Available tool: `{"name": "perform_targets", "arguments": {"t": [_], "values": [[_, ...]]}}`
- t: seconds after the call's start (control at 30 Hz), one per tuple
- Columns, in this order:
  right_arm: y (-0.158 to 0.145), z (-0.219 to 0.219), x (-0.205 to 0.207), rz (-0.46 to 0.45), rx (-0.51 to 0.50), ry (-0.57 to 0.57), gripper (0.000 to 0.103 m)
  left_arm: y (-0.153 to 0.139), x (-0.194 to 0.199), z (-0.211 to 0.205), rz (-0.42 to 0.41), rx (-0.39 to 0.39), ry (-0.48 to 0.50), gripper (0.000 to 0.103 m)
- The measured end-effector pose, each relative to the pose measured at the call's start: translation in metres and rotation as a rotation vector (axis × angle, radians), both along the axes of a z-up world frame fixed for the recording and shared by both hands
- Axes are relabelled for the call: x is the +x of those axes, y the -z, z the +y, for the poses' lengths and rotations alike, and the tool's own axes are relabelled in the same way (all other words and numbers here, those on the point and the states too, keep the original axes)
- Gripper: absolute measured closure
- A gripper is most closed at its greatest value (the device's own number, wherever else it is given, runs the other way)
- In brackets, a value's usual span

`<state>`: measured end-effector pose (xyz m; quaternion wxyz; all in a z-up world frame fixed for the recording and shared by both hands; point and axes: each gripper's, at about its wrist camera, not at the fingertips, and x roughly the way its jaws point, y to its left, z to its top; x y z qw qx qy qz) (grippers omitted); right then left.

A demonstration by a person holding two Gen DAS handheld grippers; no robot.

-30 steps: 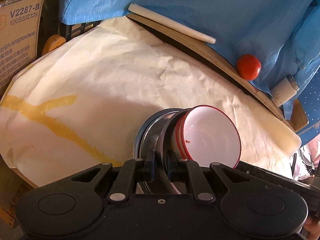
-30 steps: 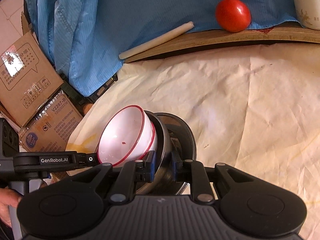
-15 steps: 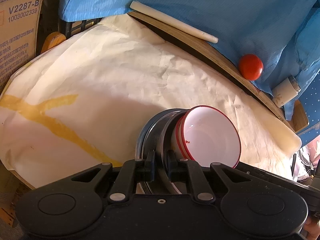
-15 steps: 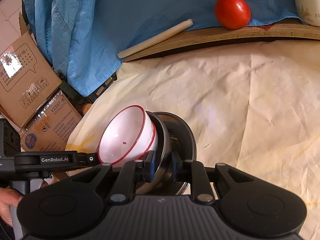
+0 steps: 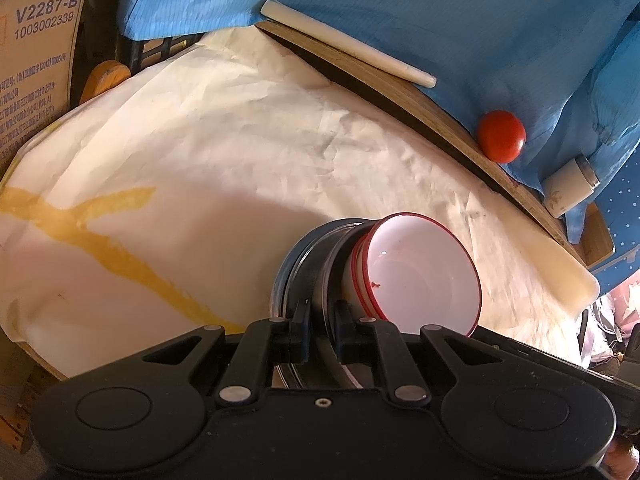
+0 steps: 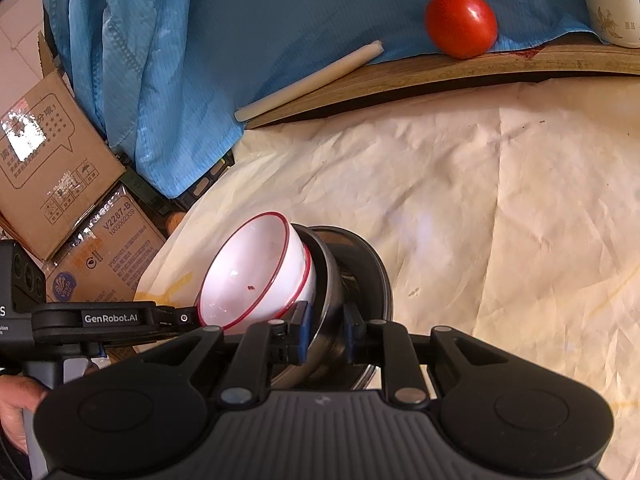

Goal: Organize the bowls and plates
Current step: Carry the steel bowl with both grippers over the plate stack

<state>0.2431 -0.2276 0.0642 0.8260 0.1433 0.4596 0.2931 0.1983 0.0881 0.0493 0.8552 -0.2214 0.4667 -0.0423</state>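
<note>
Nested stack of red-rimmed white bowls (image 5: 420,276) inside a metal bowl (image 6: 326,300), tilted above the paper-covered tabletop (image 5: 240,152), is clamped at opposite rims by left tongs (image 5: 319,322) and right tongs (image 6: 326,330).

White bowl (image 5: 420,272), red rim; steel bowl (image 6: 332,300), silver; cream paper (image 5: 240,152), yellow streaks at 9 o'clock; red tomato (image 6: 461,23); blue cloth (image 6: 240,20); brown cardboard boxes (image 6: 52,168), printed.
</note>
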Motion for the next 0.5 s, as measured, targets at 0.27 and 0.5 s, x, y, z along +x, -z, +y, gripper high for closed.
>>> {"name": "perform_targets", "arguments": {"t": [0.27, 0.5], "values": [[0.0009, -0.0009, -0.0004, 0.008, 0.020, 0.008, 0.081, -0.0013, 0.0011, -0.0012, -0.004, 0.015, 0.013, 0.092], [0.0009, -0.0019, 0.0003, 0.003, 0.016, 0.005, 0.081, -0.0017, 0.0012, -0.0034, -0.009, 0.027, 0.015, 0.092]]}}
